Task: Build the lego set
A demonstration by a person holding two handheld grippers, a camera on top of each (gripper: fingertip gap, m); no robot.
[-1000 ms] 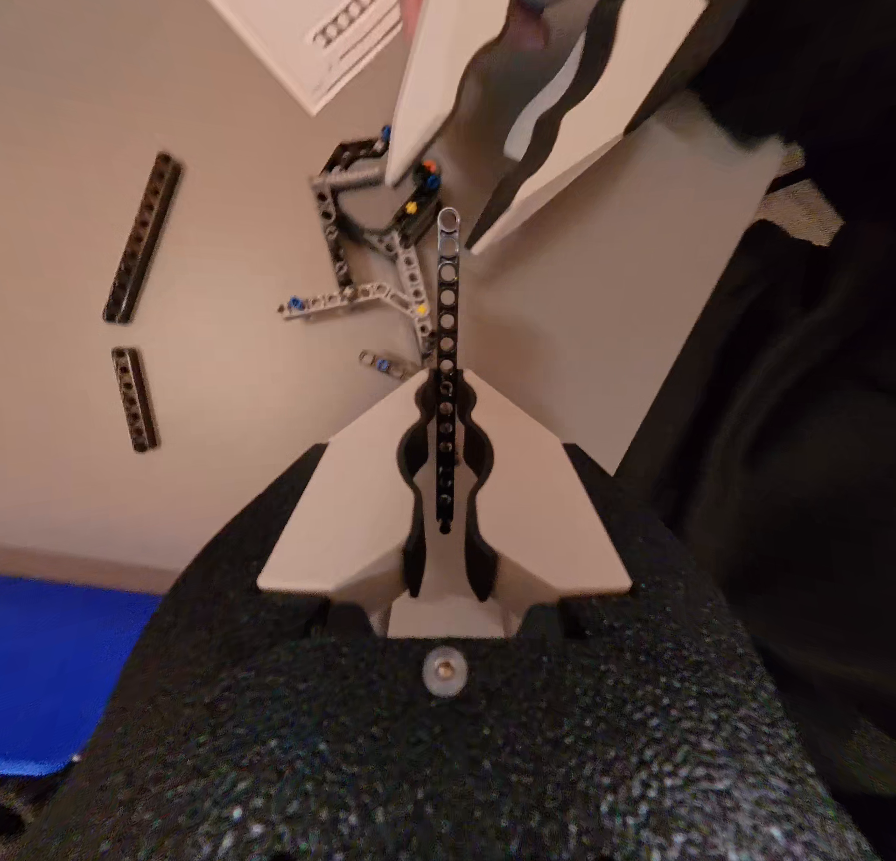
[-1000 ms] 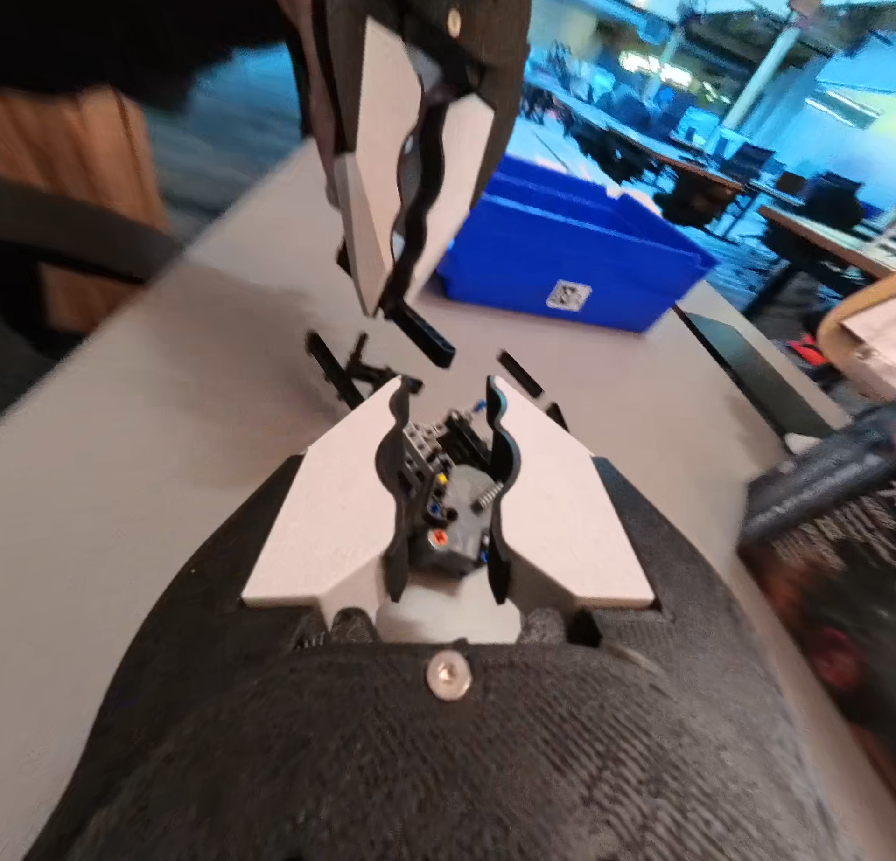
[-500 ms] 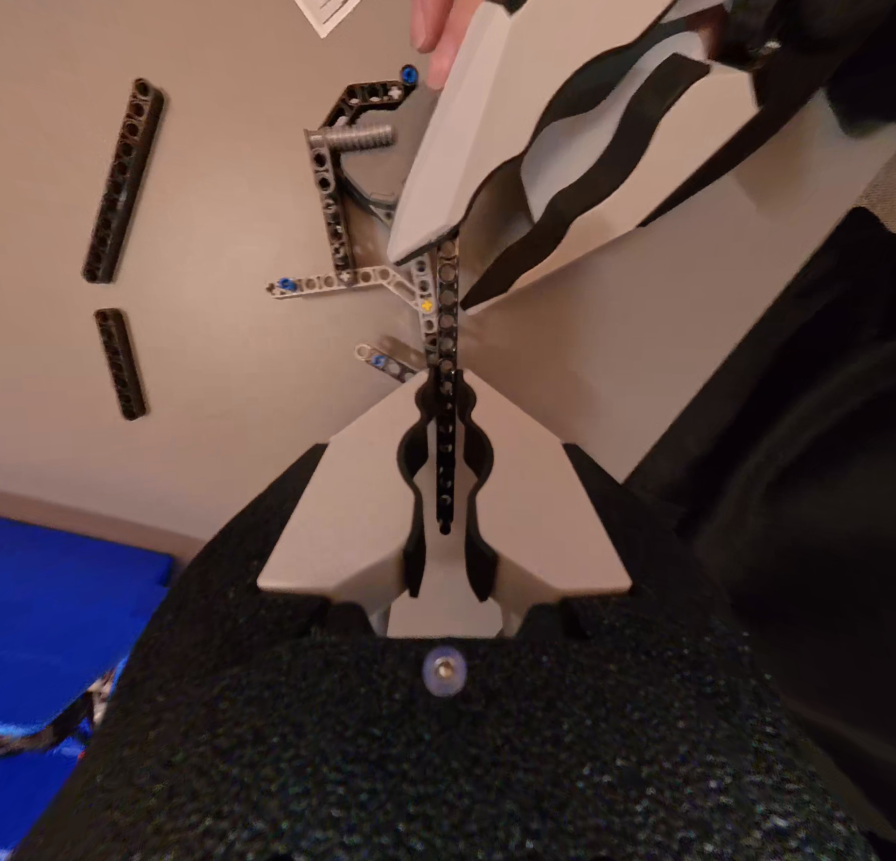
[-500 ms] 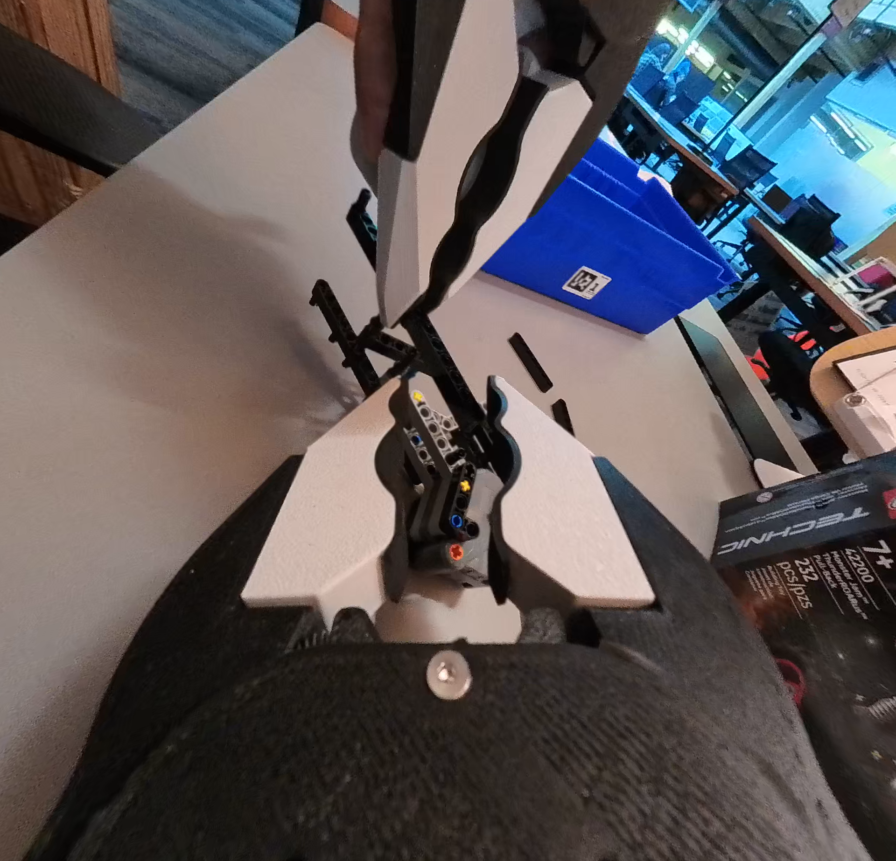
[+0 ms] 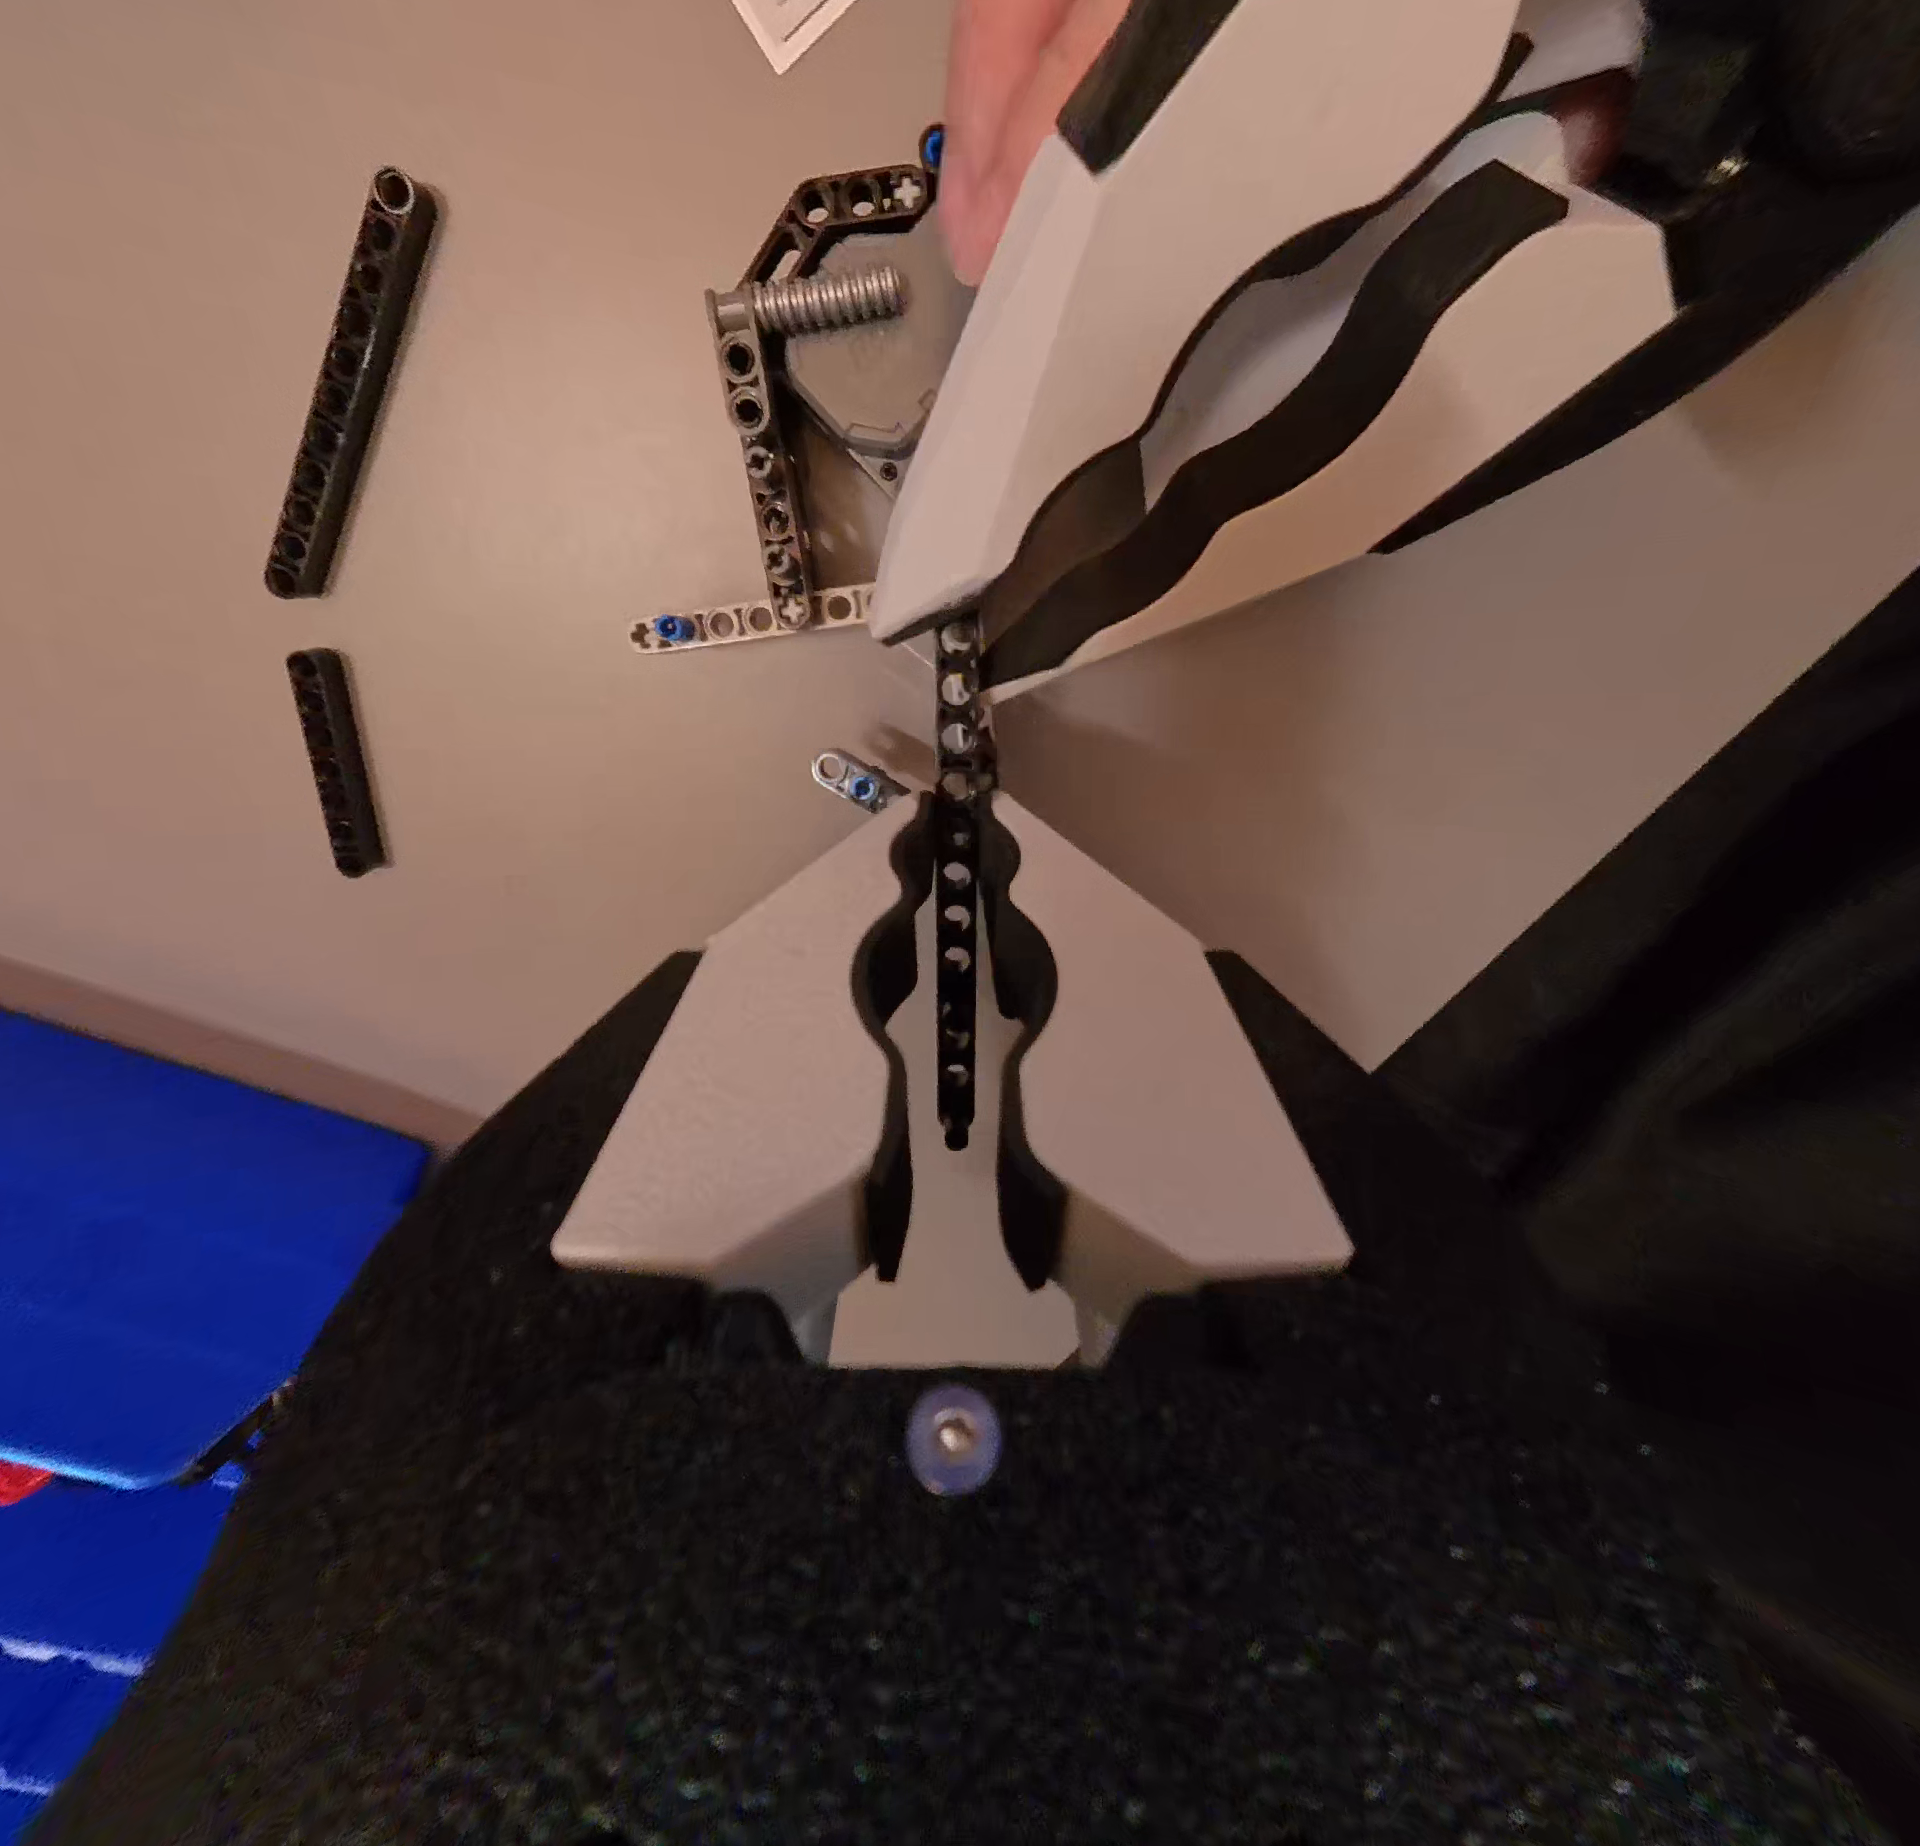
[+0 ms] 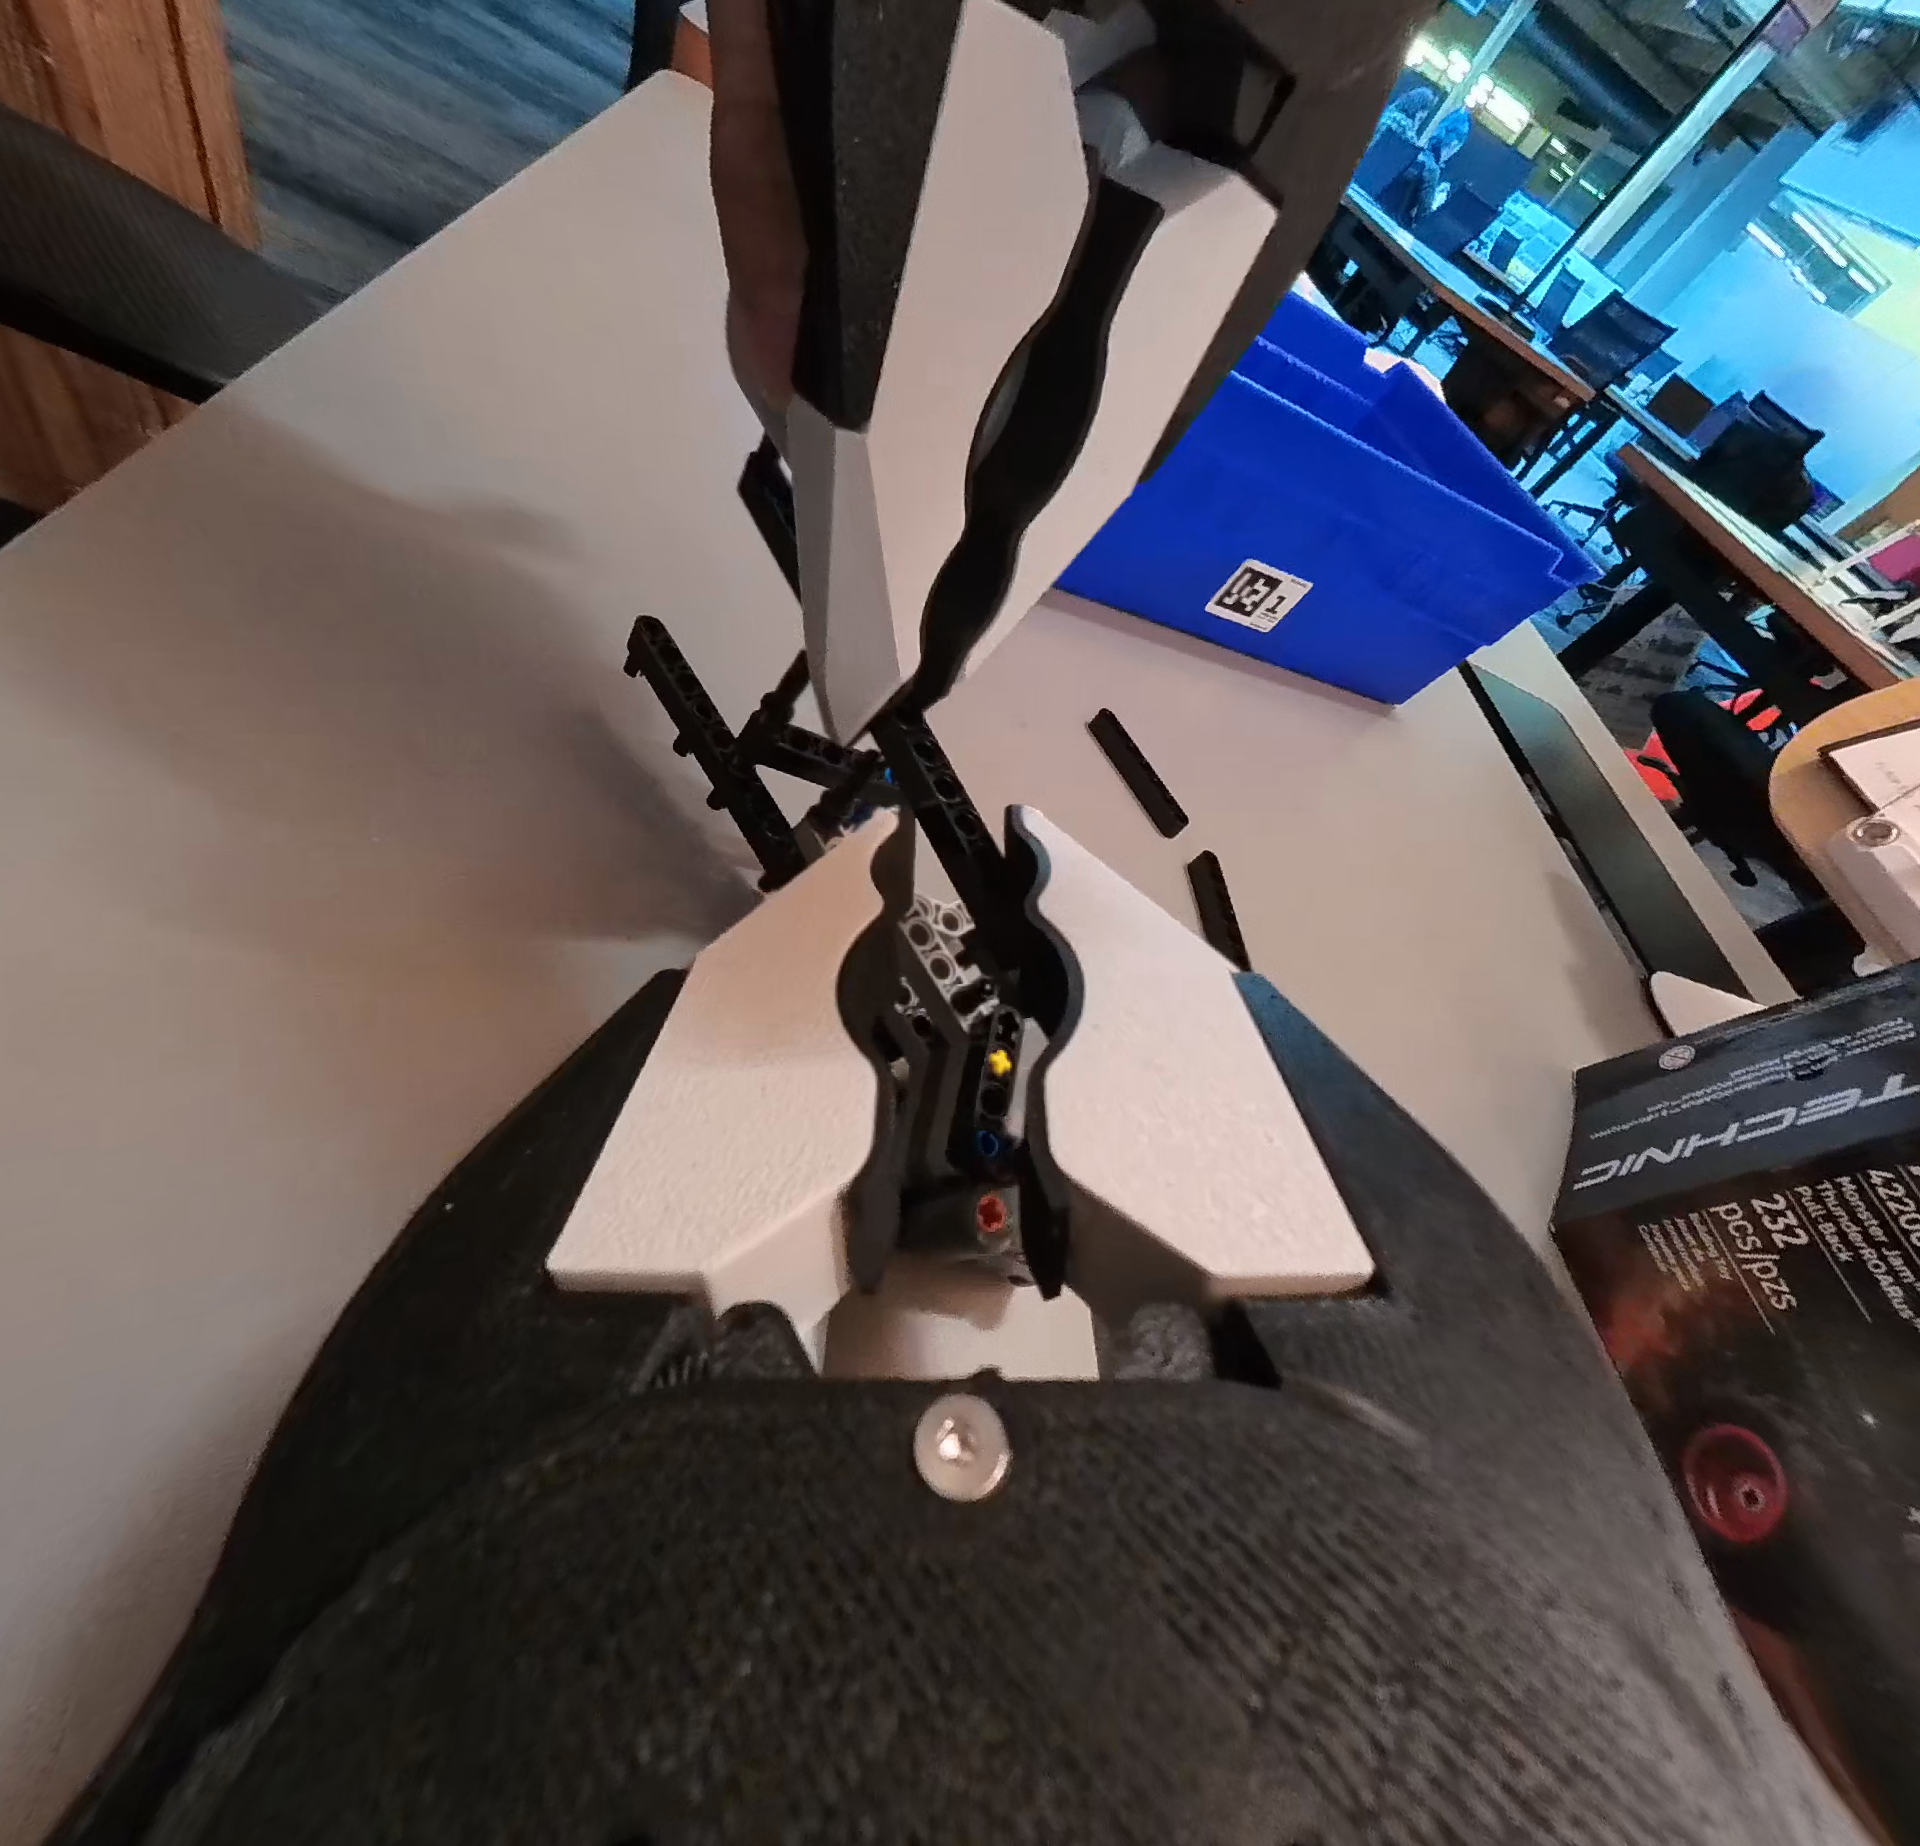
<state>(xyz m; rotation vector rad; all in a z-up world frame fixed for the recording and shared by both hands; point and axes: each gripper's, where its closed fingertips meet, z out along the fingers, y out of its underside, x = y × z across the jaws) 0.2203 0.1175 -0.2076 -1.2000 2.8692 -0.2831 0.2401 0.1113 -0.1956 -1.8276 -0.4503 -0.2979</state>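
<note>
The left gripper (image 5: pixel 954 809) is clamped on a long black perforated Technic beam (image 5: pixel 958 923). The right gripper (image 6: pixel 951 851) is clamped on the partly built chassis assembly (image 6: pixel 966 1058), held above the bench (image 6: pixel 364 757). The beam's far end meets the assembly between the right gripper's fingers. Two loose black beams (image 5: pixel 348 383) lie on the bench near a blue bin (image 6: pixel 1330 549).
</note>
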